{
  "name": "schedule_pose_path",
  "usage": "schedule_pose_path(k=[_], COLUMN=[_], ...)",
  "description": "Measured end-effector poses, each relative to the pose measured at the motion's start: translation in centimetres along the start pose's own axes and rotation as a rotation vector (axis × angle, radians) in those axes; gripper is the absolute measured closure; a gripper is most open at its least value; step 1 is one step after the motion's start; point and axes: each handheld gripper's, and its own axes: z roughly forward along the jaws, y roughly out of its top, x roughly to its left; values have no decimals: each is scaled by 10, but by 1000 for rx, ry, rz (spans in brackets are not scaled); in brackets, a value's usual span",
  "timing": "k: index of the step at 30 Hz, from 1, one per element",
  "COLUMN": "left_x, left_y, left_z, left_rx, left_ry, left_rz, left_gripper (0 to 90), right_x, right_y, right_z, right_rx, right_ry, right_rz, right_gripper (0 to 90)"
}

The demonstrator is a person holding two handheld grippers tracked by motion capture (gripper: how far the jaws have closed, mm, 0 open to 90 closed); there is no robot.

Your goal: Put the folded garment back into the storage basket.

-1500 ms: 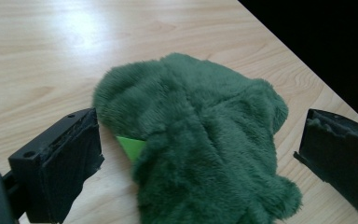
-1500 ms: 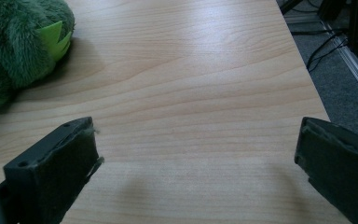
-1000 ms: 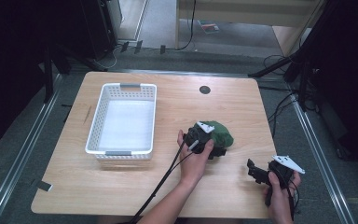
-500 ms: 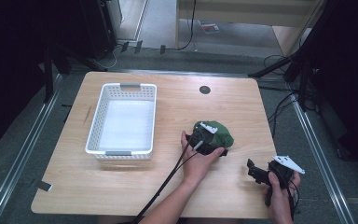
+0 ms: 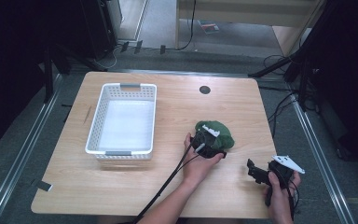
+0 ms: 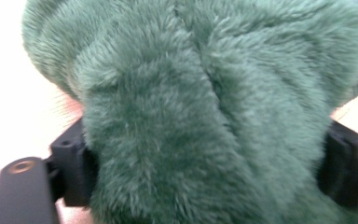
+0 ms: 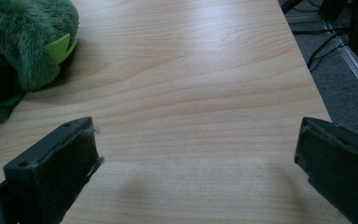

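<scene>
Two claws work over the tabletop (image 5: 168, 186). The left claw (image 5: 210, 145) sits on the near side of a green plush toy (image 5: 216, 133), which lies right of centre on the wood, well apart from the white basket (image 5: 98, 135) at the left. Its jaws have just been closing, and in the left gripper view the toy's (image 6: 205, 116) fur bulges between them, both black pads pressed into it, so the claw holds the toy. The left hand (image 5: 198, 163) reaches in from the bottom edge, its cable trailing back along the forearm.

The right claw (image 5: 254, 171) rests low near the front right corner, held by the right hand (image 5: 279, 186), apart from the toy. In the right gripper view its jaws stand wide with only bare wood (image 7: 191, 93) between them; the toy (image 7: 18, 42) lies off at the upper left, with a light green piece jutting from its fur.

A dark round hole (image 5: 204, 89) marks the far part of the tabletop.
</scene>
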Motion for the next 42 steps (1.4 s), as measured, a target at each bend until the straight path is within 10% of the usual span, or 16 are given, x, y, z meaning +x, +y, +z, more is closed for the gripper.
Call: schedule_pose_path(k=[20,42], left_x=[10,39], left_y=[17,31], left_z=[-46,-95], left_rx=[-157,-272], left_ry=[-111,-114], left_rz=[-1,-10], left_gripper=[298,299], right_x=[0,0], right_y=[0,0], right_z=[0,0], right_rx=[2,3], right_ry=[-1,-2], right_rz=[6,3], right_gripper=[0,0])
